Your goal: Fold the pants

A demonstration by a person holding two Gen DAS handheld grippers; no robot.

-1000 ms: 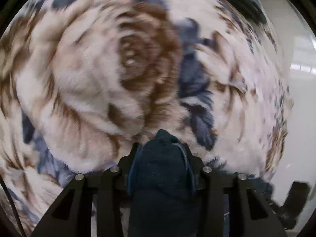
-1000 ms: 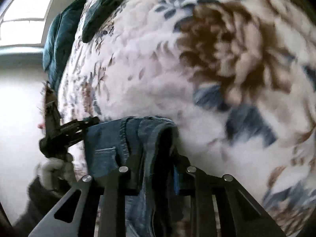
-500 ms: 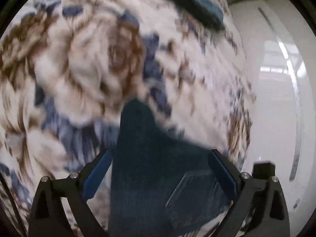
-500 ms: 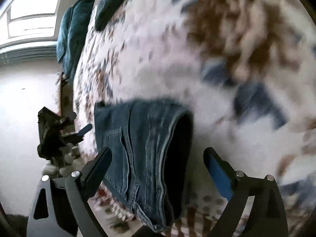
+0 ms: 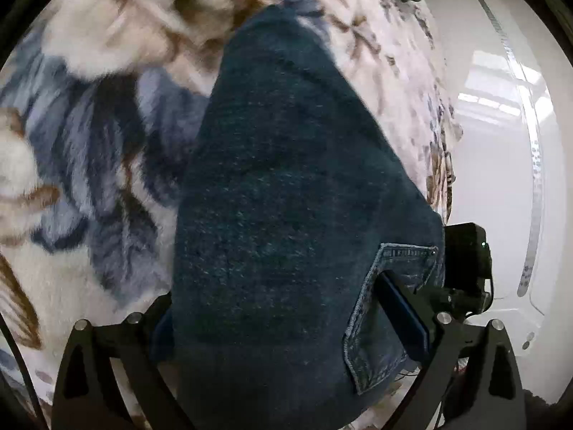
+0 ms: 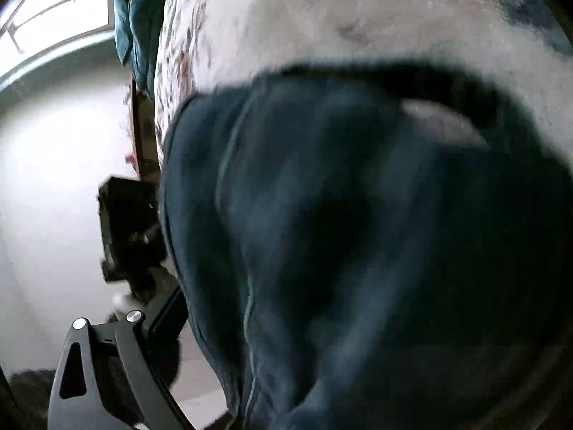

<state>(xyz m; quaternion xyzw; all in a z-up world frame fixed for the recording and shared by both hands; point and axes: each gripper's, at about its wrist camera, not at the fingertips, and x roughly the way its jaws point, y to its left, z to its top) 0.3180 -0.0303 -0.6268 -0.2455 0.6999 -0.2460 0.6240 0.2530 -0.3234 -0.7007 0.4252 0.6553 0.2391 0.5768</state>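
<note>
Dark denim pants point(image 5: 286, 197) lie folded on a bed point(image 5: 71, 143) covered in a fleecy floral blanket of cream, brown and blue, filling the near ground of both wrist views.

In the left wrist view the left gripper point(image 5: 286, 326) has its jaws spread wide, having just been opening; the pants run up between them from the near edge toward the far side of the bed, and the blue pad of the right-hand finger point(image 5: 404, 308) sits over a stitched back pocket point(image 5: 390, 308) without pinching the cloth. The left-hand finger is mostly hidden behind the edge of the denim. Just beyond the pocket, at the bed's right edge, the black body of the other gripper shows against a glossy white floor point(image 5: 501, 143).

In the right wrist view the right gripper point(image 6: 322, 340) also stands with its jaws apart, though they have just been closing a little. Only its left-hand finger point(image 6: 164, 319) is visible; the right-hand one is lost behind the heavily blurred denim point(image 6: 358, 233), which bulks close to the lens, so whether the pads touch the cloth cannot be made out. Farther off, a teal cloth point(image 6: 138, 18) lies at the far end of the bed below a bright window point(image 6: 53, 10).
</note>
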